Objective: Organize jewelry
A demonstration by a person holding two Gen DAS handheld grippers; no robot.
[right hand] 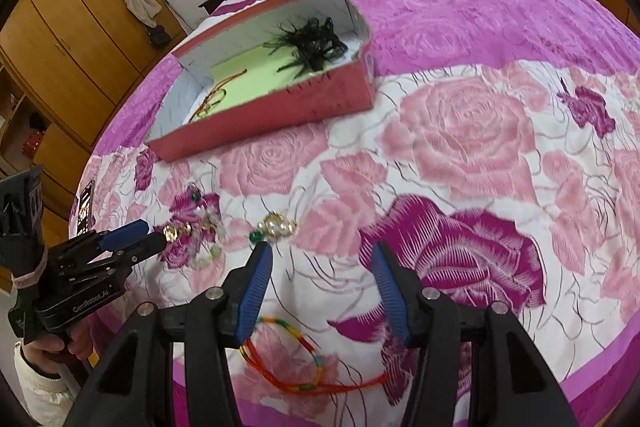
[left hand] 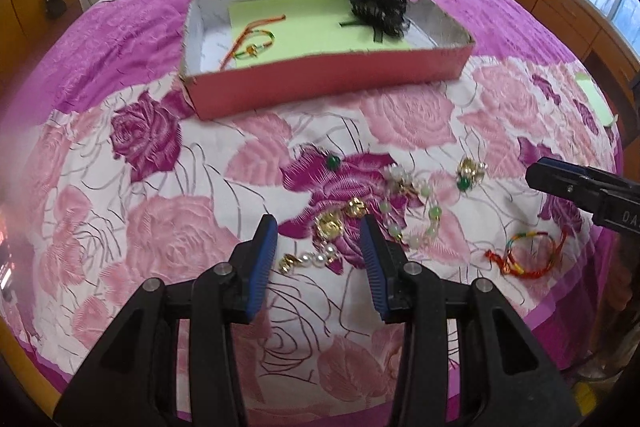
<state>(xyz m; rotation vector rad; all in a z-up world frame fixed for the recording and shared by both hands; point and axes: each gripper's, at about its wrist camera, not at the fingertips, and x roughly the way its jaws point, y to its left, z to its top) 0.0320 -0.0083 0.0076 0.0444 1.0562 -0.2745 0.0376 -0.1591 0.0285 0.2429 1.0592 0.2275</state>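
Blurry pearl-and-gold jewelry tangle (left hand: pixel 352 223) lies on bedspread (left hand: pixel 160 227), partly hidden behind open, empty left gripper (left hand: pixel 318 223). Red thread bracelet (right hand: pixel 288 359) sits under open, empty right gripper (right hand: pixel 320 247), part hidden by one finger (right hand: pixel 256 287).

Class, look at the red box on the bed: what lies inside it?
Inside the red box lies a green sheet, a colourful cord bracelet and a black feathery piece. Whatever is beneath the sheet stays hidden.
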